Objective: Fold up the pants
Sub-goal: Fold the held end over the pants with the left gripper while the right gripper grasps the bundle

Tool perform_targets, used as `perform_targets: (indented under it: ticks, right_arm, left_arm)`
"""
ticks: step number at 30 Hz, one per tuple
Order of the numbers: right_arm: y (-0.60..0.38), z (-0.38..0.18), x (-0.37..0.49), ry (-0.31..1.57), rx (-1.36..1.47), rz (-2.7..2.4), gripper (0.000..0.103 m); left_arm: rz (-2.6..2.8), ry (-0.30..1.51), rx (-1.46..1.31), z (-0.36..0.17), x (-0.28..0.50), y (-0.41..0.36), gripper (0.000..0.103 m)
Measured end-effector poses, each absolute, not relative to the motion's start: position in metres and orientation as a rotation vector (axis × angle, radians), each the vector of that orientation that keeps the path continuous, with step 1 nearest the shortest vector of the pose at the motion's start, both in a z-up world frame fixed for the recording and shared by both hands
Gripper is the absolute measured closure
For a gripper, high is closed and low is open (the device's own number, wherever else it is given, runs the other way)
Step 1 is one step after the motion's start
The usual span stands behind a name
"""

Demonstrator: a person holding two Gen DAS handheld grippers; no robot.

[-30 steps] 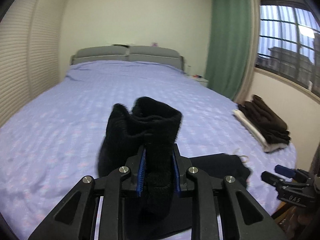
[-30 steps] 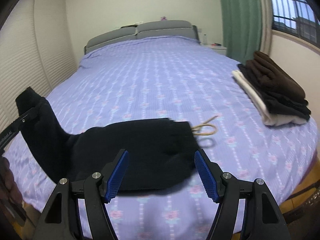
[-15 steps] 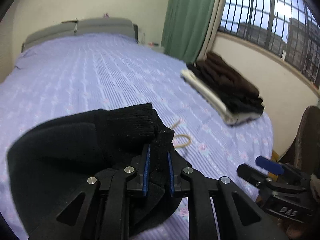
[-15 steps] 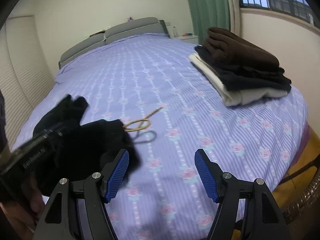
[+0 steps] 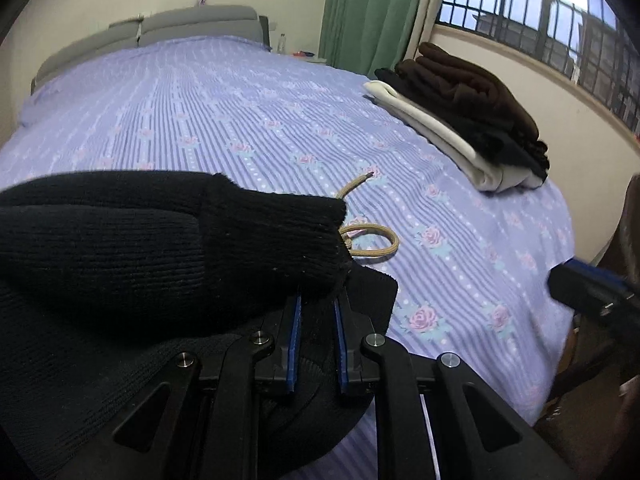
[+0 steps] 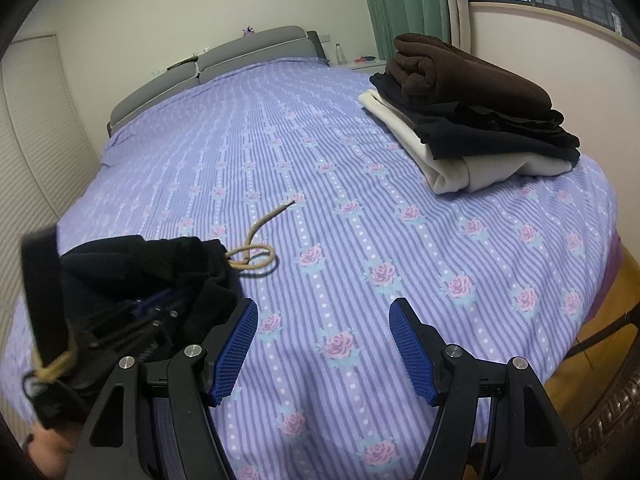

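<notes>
Black knit pants (image 5: pixel 132 248) lie bunched at the near edge of the purple flowered bed (image 5: pixel 248 120). A tan drawstring (image 5: pixel 372 236) trails from them onto the sheet. My left gripper (image 5: pixel 316 304) is shut on a fold of the pants, which drapes over its fingers. In the right wrist view the pants (image 6: pixel 152 276) sit at the lower left with the left gripper buried in them and the drawstring (image 6: pixel 256 248) beside them. My right gripper (image 6: pixel 324 340) is open and empty above the bare sheet, to the right of the pants.
A stack of folded clothes (image 6: pixel 472 112), brown on black on cream, sits at the bed's right edge, also in the left wrist view (image 5: pixel 464 108). Grey headboard (image 6: pixel 216 64) at the far end. Green curtain (image 5: pixel 372 12) and barred window on the right. Bed edge drops off at the right.
My left gripper has swung right and lowered the held pants fold onto the rest of the pants. My right gripper has moved right, off the pants, still open.
</notes>
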State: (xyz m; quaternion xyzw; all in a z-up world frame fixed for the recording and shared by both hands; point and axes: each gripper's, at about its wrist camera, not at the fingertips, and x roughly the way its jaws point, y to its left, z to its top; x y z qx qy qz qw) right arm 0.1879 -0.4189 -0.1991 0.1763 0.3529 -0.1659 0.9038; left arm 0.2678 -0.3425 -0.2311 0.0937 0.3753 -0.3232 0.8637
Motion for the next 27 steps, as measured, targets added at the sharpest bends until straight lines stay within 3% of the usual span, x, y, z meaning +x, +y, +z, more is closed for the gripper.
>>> perform_targets:
  ticks: [2, 6, 7, 13, 18, 27]
  right_arm:
    - [-0.417, -0.193, 0.187, 0.723, 0.357, -0.341, 0.034]
    - [-0.410, -0.174, 0.178, 0.692, 0.319, -0.343, 0.034]
    - [-0.407, -0.169, 0.176, 0.686, 0.309, -0.343, 0.034]
    - [-0.395, -0.144, 0.167, 0.658, 0.280, -0.331, 0.035]
    - [-0.378, -0.122, 0.164, 0.621, 0.255, -0.293, 0.035]
    - [-0.328, -0.120, 0.201, 0.615, 0.226, -0.174, 0.034]
  left_arm:
    - [-0.674, 0.777, 0.211, -0.222, 0.263, -0.344, 0.083]
    - [-0.701, 0.727, 0.243, -0.198, 0.244, -0.344, 0.032]
    - [-0.695, 0.708, 0.250, -0.191, 0.237, -0.342, 0.027]
    - [-0.698, 0.679, 0.207, -0.149, 0.208, -0.311, 0.024]
    - [-0.613, 0.609, 0.178, -0.115, 0.196, -0.249, 0.011]
    - [-0.454, 0.631, 0.121, -0.116, 0.235, -0.175, 0.012]
